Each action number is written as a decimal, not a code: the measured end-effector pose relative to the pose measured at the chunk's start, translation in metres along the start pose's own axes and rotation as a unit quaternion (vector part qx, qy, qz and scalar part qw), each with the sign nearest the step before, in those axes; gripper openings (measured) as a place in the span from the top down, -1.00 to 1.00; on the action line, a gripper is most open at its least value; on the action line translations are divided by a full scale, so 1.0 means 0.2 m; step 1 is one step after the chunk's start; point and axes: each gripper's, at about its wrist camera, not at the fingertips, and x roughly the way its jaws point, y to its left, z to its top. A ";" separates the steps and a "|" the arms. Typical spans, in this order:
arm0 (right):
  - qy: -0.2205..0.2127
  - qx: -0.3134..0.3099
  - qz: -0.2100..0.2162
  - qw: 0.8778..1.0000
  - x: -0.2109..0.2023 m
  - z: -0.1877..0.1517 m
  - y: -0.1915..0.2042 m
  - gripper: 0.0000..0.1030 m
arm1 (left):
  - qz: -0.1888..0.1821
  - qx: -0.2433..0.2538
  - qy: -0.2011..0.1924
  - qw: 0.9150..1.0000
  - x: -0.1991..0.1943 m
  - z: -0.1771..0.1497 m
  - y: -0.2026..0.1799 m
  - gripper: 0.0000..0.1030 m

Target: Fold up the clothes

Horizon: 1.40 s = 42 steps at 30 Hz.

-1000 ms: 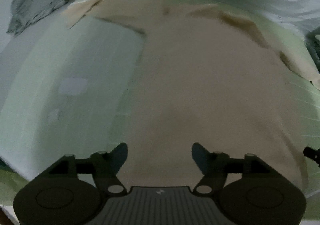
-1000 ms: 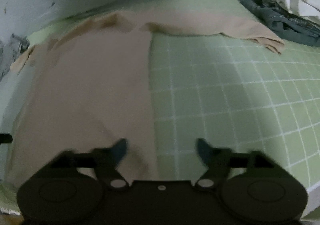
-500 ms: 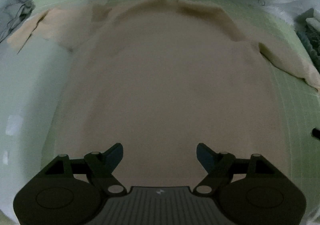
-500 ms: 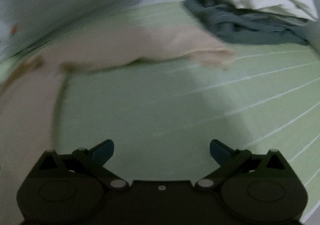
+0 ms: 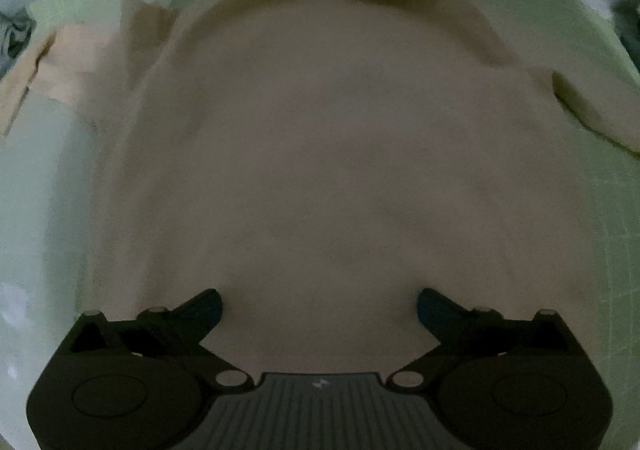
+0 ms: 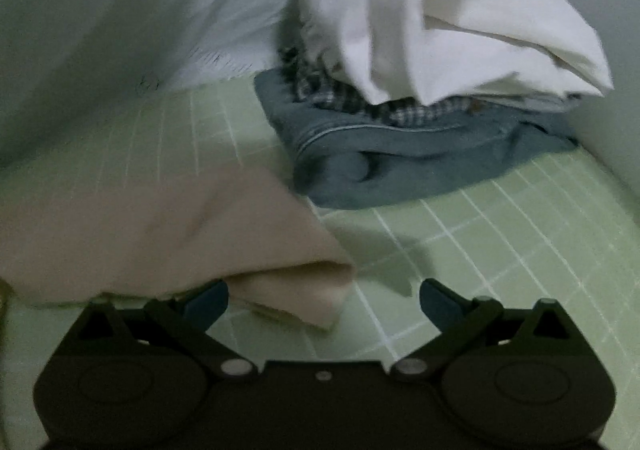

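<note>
A beige long-sleeved shirt [image 5: 328,138] lies spread flat on a green grid mat [image 5: 600,210] and fills the left wrist view, collar at the far edge. My left gripper [image 5: 319,298] hovers over the shirt's body, pointing steeply down. Its jaws are opening, and only the flat cloth below shows between them. In the right wrist view the shirt's sleeve [image 6: 168,234] ends in a folded cuff just in front of my right gripper [image 6: 324,288]. That gripper is open. The cuff lies by its left fingertip [image 6: 208,300], and no pad presses on it.
A pile of clothes sits at the mat's far right: a white garment [image 6: 448,18] on a plaid one [image 6: 400,110] and blue denim [image 6: 400,170]. Pale sheeting [image 6: 120,10] rises behind. A grey garment [image 5: 12,34] lies at the far left.
The left view slid from the shirt's left edge to over its middle, jaws wider. The right view swung right from the shirt's body to the sleeve end and the pile, jaws wider.
</note>
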 end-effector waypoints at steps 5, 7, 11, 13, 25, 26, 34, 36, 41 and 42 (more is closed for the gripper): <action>0.005 -0.036 0.011 0.999 0.03 0.01 0.02 -0.74 | -0.004 -0.005 -0.001 1.000 0.01 -0.02 0.00 -1.00; 0.004 -0.026 0.027 0.999 0.02 0.00 0.01 -0.51 | -0.004 -0.005 -0.005 1.000 0.01 -0.04 -0.01 -1.00; -0.001 -0.015 0.027 1.000 -0.02 0.01 0.02 0.60 | -0.005 -0.005 -0.009 1.000 0.00 -0.07 -0.02 -1.00; 0.001 -0.023 0.016 1.000 -0.03 0.02 0.02 0.84 | -0.005 -0.006 -0.011 1.000 0.00 -0.08 -0.03 -1.00; -0.077 -0.345 -0.179 0.918 -0.25 -0.15 0.19 0.72 | -0.004 -0.009 -0.022 1.000 0.00 -0.19 -0.08 -1.00; -0.052 -0.336 -0.163 0.926 -0.24 -0.17 0.18 0.64 | -0.004 -0.009 -0.023 1.000 0.00 -0.20 -0.08 -1.00; -0.025 -0.126 -0.101 0.987 -0.33 -0.15 0.07 0.04 | -0.004 -0.010 -0.028 1.000 0.01 -0.22 -0.09 -1.00; -0.011 -0.131 -0.105 0.986 -0.28 -0.13 0.07 0.03 | -0.005 -0.010 -0.027 1.000 0.01 -0.23 -0.10 -1.00; -0.019 -0.181 -0.111 0.977 -0.22 -0.12 0.13 -0.09 | -0.005 -0.009 -0.027 1.000 0.02 -0.22 -0.11 -1.00; -0.026 -0.176 -0.106 0.978 -0.22 -0.11 0.13 -0.15 | -0.005 -0.010 -0.028 1.000 0.02 -0.22 -0.11 -1.00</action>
